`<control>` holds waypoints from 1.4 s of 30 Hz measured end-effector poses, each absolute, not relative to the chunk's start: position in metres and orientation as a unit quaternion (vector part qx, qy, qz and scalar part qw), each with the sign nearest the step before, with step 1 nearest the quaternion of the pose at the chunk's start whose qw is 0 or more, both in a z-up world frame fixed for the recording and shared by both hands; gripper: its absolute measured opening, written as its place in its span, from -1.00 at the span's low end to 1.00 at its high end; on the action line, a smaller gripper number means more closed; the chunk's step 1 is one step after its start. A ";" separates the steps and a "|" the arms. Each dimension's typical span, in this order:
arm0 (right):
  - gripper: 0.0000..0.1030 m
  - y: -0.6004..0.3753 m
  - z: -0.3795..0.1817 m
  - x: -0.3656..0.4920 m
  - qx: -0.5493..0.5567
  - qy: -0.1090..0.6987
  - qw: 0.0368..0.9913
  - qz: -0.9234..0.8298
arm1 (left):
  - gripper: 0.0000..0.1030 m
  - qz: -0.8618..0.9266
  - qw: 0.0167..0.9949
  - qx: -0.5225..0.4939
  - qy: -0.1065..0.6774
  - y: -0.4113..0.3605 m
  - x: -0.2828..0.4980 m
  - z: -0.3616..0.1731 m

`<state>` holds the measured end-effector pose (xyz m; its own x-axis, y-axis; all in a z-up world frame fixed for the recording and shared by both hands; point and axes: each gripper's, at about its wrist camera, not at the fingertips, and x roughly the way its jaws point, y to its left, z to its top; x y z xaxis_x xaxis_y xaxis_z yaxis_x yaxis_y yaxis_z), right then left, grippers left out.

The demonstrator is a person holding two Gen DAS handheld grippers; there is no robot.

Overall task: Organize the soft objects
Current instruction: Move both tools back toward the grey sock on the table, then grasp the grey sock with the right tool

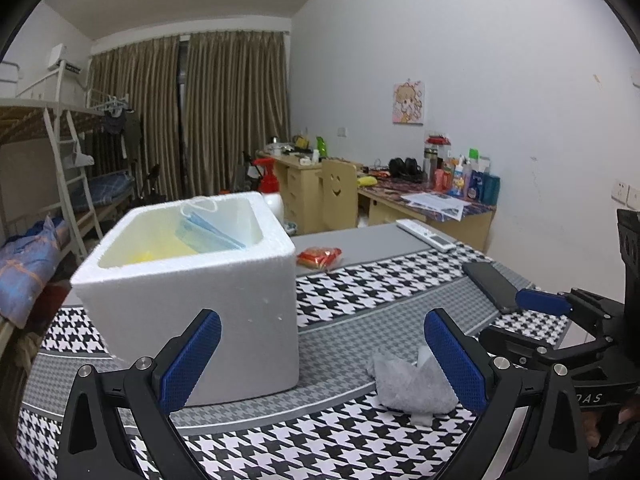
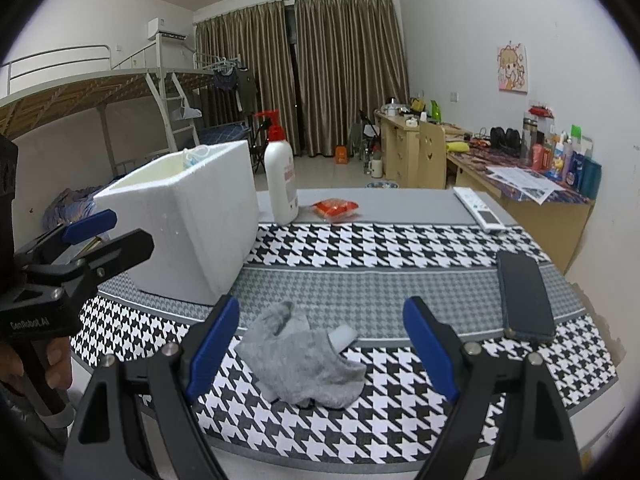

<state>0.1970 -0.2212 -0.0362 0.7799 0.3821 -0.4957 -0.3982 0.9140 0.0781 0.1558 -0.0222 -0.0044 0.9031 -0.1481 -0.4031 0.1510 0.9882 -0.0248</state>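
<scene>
A crumpled grey sock point(image 2: 304, 360) is lying on the houndstooth-covered surface point(image 2: 360, 280), just beside the white foam box point(image 2: 188, 232) that is holding blue face masks point(image 1: 212, 236). We are holding our right claw point(image 2: 320, 354) wide open around the sock, gripping nothing, and our left claw point(image 1: 322, 364) wide open and empty, facing the box.

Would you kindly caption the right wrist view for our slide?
Open right gripper above a crumpled grey sock on the houndstooth tablecloth, foam box to the left.
</scene>
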 end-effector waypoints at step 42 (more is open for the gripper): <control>-0.84 -0.193 -0.102 0.224 -0.043 0.370 0.895 0.244 | 0.98 -0.079 0.956 0.003 0.283 -0.025 0.185 -0.049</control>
